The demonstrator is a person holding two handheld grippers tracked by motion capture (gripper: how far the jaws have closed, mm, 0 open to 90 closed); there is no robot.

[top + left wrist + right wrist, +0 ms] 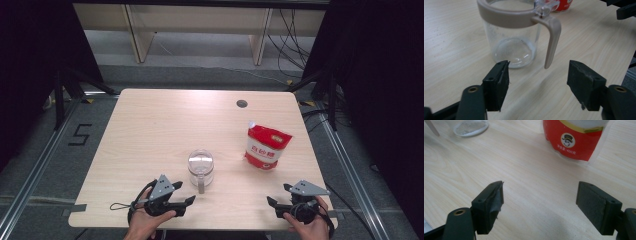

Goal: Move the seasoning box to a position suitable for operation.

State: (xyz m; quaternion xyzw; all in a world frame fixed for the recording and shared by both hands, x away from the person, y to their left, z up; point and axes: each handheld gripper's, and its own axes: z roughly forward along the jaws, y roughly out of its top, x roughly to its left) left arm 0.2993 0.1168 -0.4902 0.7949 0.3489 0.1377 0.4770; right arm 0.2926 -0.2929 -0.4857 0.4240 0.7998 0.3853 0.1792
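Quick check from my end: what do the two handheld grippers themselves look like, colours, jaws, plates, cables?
Both are black. The left gripper and the right gripper each carry a grey three-cornered plate with small holes on top. Each has two blocky black jaws with flat, scuffed pads, mounted on arms with brass-coloured pivot holes. A thin black cable loops from the left one. No sleeves are visible at the hands.

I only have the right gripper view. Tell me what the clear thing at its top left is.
Observer: It is a clear jug with a beige rim. Its handle points toward the person's edge of the table.
Operator: Report the left hand-held gripper.
Observer: The left hand-held gripper is open. Its jaws are aimed at the handle but do not touch it.
Operator: Describe the top of the red pouch.
Observer: The red pouch stands upright, and what looks like a spout sticks up at its top left corner in the high view.
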